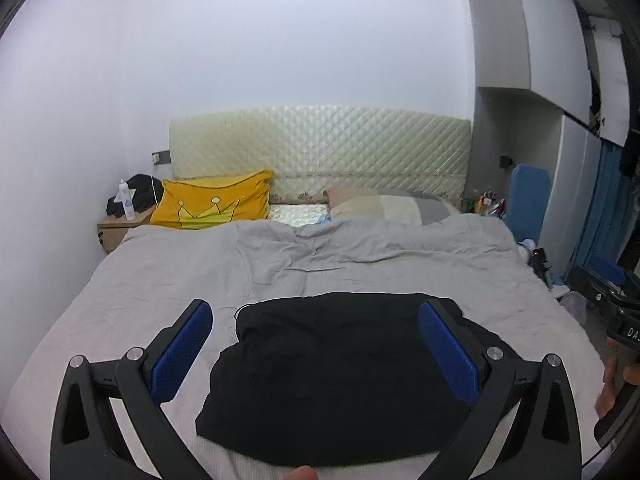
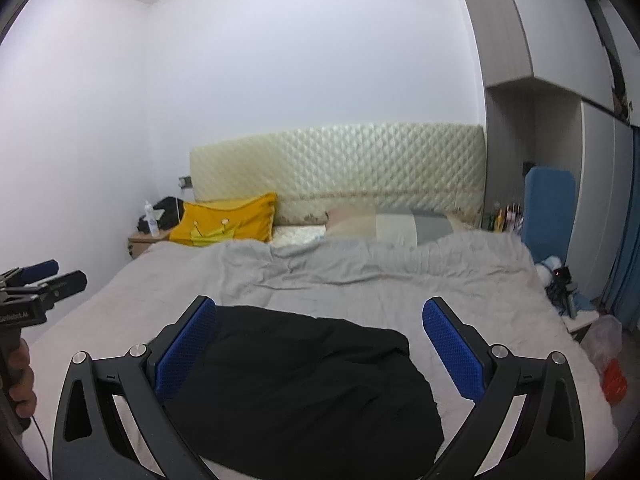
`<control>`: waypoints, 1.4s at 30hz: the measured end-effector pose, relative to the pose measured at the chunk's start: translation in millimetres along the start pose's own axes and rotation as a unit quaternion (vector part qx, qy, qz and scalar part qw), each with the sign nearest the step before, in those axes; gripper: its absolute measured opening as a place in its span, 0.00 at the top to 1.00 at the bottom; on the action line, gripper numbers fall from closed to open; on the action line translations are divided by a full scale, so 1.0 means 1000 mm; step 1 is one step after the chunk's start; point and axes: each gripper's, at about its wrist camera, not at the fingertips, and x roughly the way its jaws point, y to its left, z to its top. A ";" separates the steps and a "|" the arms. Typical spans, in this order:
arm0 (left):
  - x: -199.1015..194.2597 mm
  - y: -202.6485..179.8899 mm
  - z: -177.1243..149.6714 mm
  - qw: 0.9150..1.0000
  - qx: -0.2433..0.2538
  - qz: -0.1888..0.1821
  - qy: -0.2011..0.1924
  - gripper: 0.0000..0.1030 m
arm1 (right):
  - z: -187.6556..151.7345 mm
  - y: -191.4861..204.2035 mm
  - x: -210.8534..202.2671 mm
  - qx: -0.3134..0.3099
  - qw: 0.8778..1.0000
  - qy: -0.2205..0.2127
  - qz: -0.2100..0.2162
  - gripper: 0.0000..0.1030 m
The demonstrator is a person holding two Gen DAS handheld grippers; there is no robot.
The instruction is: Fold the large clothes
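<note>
A black garment (image 1: pixel 340 384) lies folded into a compact bundle on the grey bedcover (image 1: pixel 160 272) near the bed's front edge; it also shows in the right wrist view (image 2: pixel 304 392). My left gripper (image 1: pixel 316 320) is open and empty, held above the garment with blue pads wide apart. My right gripper (image 2: pixel 320 316) is open and empty too, above the garment's right half. Each gripper appears at the edge of the other's view: the right one (image 1: pixel 608 284) and the left one (image 2: pixel 40 280).
A yellow crown pillow (image 1: pixel 212 200) and a striped pillow (image 1: pixel 384 204) lie at the quilted headboard (image 1: pixel 320 144). A nightstand (image 1: pixel 116 228) with a bottle stands at the left. A blue board (image 1: pixel 528 200), wardrobe and clutter on the floor are at the right.
</note>
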 end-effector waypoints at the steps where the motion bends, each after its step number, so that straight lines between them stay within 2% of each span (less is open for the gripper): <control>1: -0.012 -0.002 -0.001 1.000 0.002 -0.003 -0.003 0.00 | 0.001 0.002 -0.008 0.000 1.000 -0.004 0.002 0.00; 8: -0.083 -0.016 -0.024 1.000 0.006 -0.022 -0.018 0.00 | -0.008 0.017 -0.069 0.003 1.000 -0.028 0.013 0.00; 16: -0.132 -0.028 -0.059 0.999 0.001 -0.036 -0.023 0.00 | -0.039 0.029 -0.106 0.014 0.999 -0.032 0.024 0.00; 21: -0.140 -0.033 -0.080 0.999 0.000 -0.041 -0.011 0.00 | -0.061 0.038 -0.122 0.010 0.999 -0.023 0.028 0.00; 31: -0.141 -0.031 -0.118 0.999 -0.012 -0.044 0.015 0.00 | -0.099 0.041 -0.148 0.044 0.999 -0.012 0.018 0.00; 37: -0.137 -0.028 -0.133 0.999 -0.008 -0.029 0.023 0.00 | -0.116 0.052 -0.152 0.024 1.000 0.001 0.005 0.00; 42: -0.132 -0.026 -0.145 0.999 -0.015 -0.035 0.028 0.00 | -0.129 0.058 -0.152 0.018 1.000 -0.003 0.012 0.00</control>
